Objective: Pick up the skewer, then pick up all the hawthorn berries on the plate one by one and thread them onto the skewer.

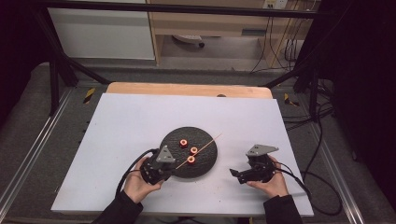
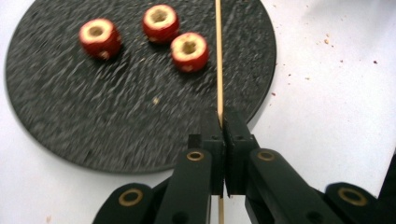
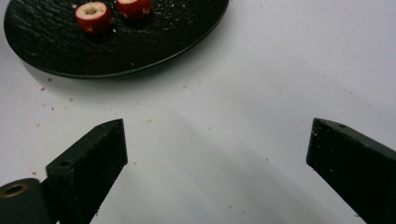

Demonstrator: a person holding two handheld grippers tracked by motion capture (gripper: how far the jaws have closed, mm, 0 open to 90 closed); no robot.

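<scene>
Desk (image 1: 130, 121): a white surface carrying every item, dotted with fine crumbs near the plate in both gripper views.

Plate (image 1: 205, 165): a round, dark, rough-textured disc lying flat near the middle of the desk, between the two hands and slightly nearer the left one.

Left gripper (image 1: 169, 171): held in the person's left hand at the plate's lower left edge, pointing across the plate. In the left gripper view the jaws of this gripper (image 2: 223, 122) are clenched on the skewer, their inner faces almost meeting around the thin stick.

Right gripper (image 1: 235, 174): held in the right hand, on the desk just right of the plate and apart from it. In the right gripper view this gripper (image 3: 217, 144) is released, its jaws spread wide over bare desk with nothing between them.

Skewer (image 1: 198, 151): a thin wooden stick, grasped at its lower end and slanting up to the right across the plate, its far tip past the rim.

Fruit pieces (image 1: 192, 150): three small red, cored rounds on the plate, clustered near its centre; the nearest lies just beside the skewer (image 2: 218, 56), and whether it touches cannot be told.
</scene>
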